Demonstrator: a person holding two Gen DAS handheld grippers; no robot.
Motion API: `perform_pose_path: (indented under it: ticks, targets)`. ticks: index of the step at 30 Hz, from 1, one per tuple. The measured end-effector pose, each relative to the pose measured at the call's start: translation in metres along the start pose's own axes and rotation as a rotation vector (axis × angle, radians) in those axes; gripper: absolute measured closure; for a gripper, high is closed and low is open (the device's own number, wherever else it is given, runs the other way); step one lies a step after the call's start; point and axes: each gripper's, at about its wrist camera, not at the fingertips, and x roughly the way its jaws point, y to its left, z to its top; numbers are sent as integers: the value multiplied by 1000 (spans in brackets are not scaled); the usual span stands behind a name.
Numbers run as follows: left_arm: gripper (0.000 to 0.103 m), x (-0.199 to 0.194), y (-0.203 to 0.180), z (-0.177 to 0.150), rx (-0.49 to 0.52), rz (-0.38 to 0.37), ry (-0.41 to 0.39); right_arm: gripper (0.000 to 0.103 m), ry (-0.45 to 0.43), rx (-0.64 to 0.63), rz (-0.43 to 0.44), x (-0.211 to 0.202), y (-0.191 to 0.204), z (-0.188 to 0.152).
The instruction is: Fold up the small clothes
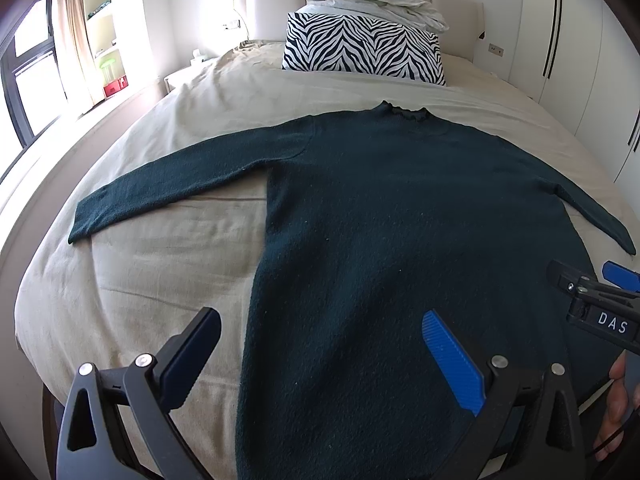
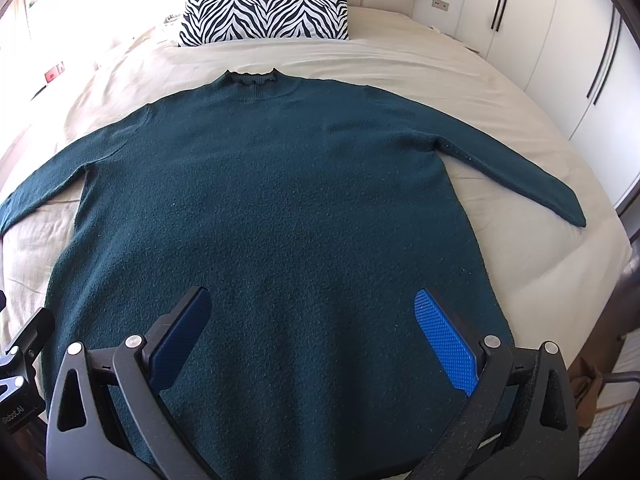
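A dark green long-sleeved sweater (image 1: 400,208) lies flat on the beige bed (image 1: 168,248), collar toward the headboard and both sleeves spread out to the sides. It also shows in the right wrist view (image 2: 280,200). My left gripper (image 1: 320,344) is open and empty, held above the sweater's lower left edge. My right gripper (image 2: 312,324) is open and empty, held above the sweater's lower middle. The right gripper also shows at the right edge of the left wrist view (image 1: 592,288).
A zebra-striped pillow (image 1: 360,48) and a folded pale duvet (image 1: 380,0) lie at the head of the bed. White wardrobe doors (image 1: 580,60) stand on the right. A window and shelves (image 1: 100,40) are on the left.
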Motion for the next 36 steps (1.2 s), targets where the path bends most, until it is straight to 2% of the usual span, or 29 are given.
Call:
perform_pose_path:
  ticks: [36]
  targets:
    - [0,1,1,-5,-3,-2,4,0,8,-2,0,3,6,-6]
